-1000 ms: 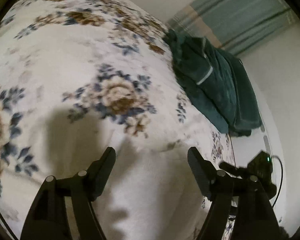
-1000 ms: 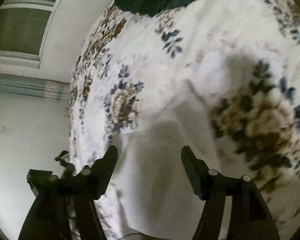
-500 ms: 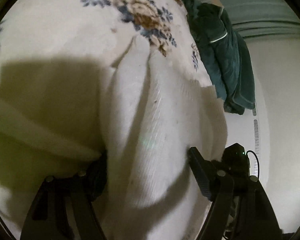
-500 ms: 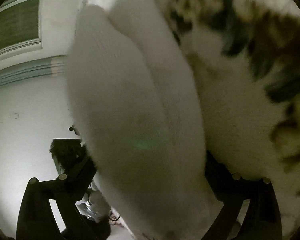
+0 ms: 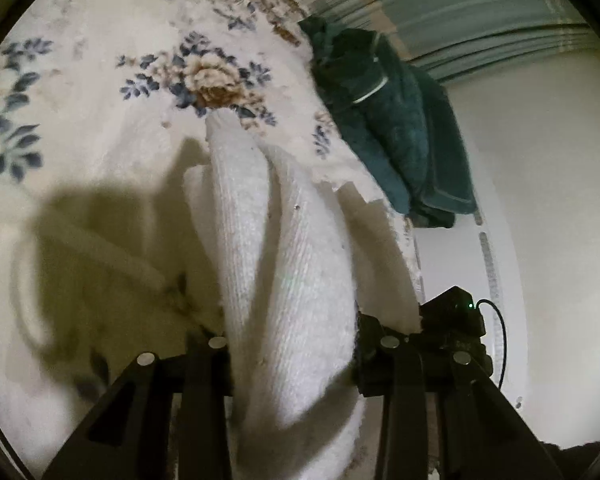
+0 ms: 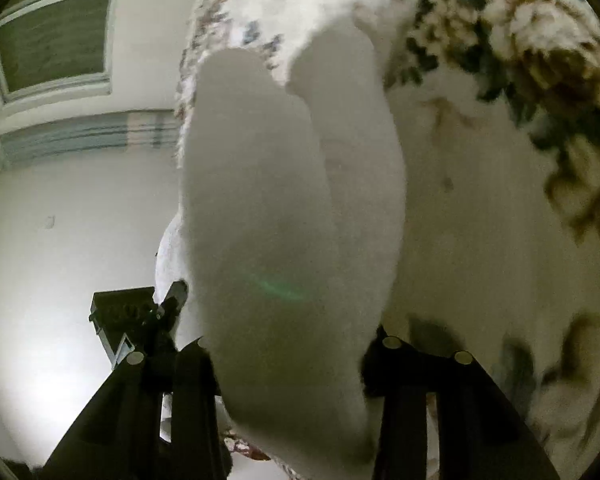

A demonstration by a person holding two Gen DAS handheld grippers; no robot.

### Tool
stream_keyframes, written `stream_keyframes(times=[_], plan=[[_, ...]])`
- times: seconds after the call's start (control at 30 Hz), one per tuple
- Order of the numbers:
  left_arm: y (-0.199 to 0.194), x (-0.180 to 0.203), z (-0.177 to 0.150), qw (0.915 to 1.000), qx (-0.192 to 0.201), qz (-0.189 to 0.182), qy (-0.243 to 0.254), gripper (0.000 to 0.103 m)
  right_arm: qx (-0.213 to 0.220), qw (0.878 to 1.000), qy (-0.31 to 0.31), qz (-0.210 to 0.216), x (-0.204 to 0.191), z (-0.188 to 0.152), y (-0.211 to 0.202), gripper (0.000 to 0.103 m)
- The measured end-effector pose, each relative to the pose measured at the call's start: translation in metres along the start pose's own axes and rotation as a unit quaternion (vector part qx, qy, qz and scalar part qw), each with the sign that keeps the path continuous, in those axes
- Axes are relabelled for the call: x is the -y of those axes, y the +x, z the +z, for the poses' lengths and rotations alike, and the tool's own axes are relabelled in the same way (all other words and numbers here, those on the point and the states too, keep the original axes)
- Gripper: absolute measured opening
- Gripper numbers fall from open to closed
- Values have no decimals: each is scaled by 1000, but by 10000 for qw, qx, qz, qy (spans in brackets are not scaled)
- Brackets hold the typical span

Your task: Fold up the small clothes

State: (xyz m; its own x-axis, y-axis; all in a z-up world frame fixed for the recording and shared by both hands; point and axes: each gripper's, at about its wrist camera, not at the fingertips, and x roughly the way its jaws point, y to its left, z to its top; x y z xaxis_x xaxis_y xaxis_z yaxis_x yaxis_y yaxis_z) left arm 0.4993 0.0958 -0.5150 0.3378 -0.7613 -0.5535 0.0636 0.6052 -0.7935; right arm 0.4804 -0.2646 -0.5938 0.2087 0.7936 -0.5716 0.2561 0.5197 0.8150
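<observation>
Evidently a lift-and-carry is in hand: the white knitted garment (image 5: 288,264) is pinched by both tools and raised off the floral blanket (image 5: 100,92), near the blanket's edge where the bed meets the pale floor. The left gripper (image 5: 290,354) is closed down onto a thick bunch of the knit, its fingers held apart only by the cloth between them. The right gripper (image 6: 288,364) is likewise clamped on a fold of the same white knitted garment (image 6: 276,208), which fills the middle of that view and is blurred.

For the fold to be made well, both held points are best kept level and the cloth drawn lightly taut between them, so that the hanging part drapes straight. The raised edge is then best carried over the part lying on the blanket and lowered flat before either grip is eased. Too hard a pull is likely to stretch the soft knit or slip it out of a pinch.

A dark green garment (image 5: 388,128) is heaped at the far edge and is better left undisturbed.
</observation>
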Motion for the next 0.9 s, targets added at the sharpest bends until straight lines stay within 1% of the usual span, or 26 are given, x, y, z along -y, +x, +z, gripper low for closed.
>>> stream_keyframes(times=[0.07,0.17,0.23,0.27,0.33,0.4,0.43,0.47,0.5,0.53,0.6,0.63,0.67,0.7,0.73,0.8,0.9], plan=[[-16,10,-17,10000,-13,-18,-31,32,-6,10000,-45,68,-7,-25,-17,42],[-39,22,-62,9997,-162,124,-138,32,-108,9999,-24,-20,-6,-74,-36,42],[-50,20,-102,9985,-329,299,-305,32,-266,9995,58,-131,4,-109,-42,42],[-54,14,-127,9970,-454,385,-494,33,-382,9989,165,-224,16,-133,-44,42],[-57,0,-167,9936,-623,556,-754,33,-583,9972,355,-317,37,-164,-44,42],[-51,-18,-207,9883,-876,764,-986,33,-817,9935,502,-607,64,-195,-39,43],[-46,-26,-223,9855,-1018,884,-1027,34,-933,9906,501,-870,78,-209,-35,44],[-40,-34,-239,9824,-1170,983,-1078,35,-1001,9883,449,-1062,84,-217,-33,45],[-38,-38,-245,9811,-1219,1018,-1108,37,-1072,9853,374,-1276,89,-222,-32,47],[-39,-41,-248,9802,-1212,1072,-1138,40,-1145,9824,300,-1442,93,-227,-33,50],[-49,-37,-246,9794,-1098,1207,-1186,42,-1146,9826,329,-1421,94,-228,-42,53],[-55,-34,-242,9790,-1028,1308,-1175,45,-1100,9824,314,-1475,92,-226,-51,54],[-62,-29,-237,9786,-943,1433,-1134,55,-1047,9822,262,-1539,91,-228,-64,54],[-70,-25,-233,9782,-847,1550,-1094,62,-942,9822,213,-1609,87,-224,-77,54],[-78,-22,-230,9788,-730,1596,-1059,66,-815,9831,174,-1630,83,-219,-89,54],[-89,-19,-219,9802,-524,1645,-965,68,-517,9869,75,-1526,71,-209,-112,54],[-85,-21,-203,9798,-408,1781,-818,68,-220,9914,-85,-1289,51,-187,-119,54]])
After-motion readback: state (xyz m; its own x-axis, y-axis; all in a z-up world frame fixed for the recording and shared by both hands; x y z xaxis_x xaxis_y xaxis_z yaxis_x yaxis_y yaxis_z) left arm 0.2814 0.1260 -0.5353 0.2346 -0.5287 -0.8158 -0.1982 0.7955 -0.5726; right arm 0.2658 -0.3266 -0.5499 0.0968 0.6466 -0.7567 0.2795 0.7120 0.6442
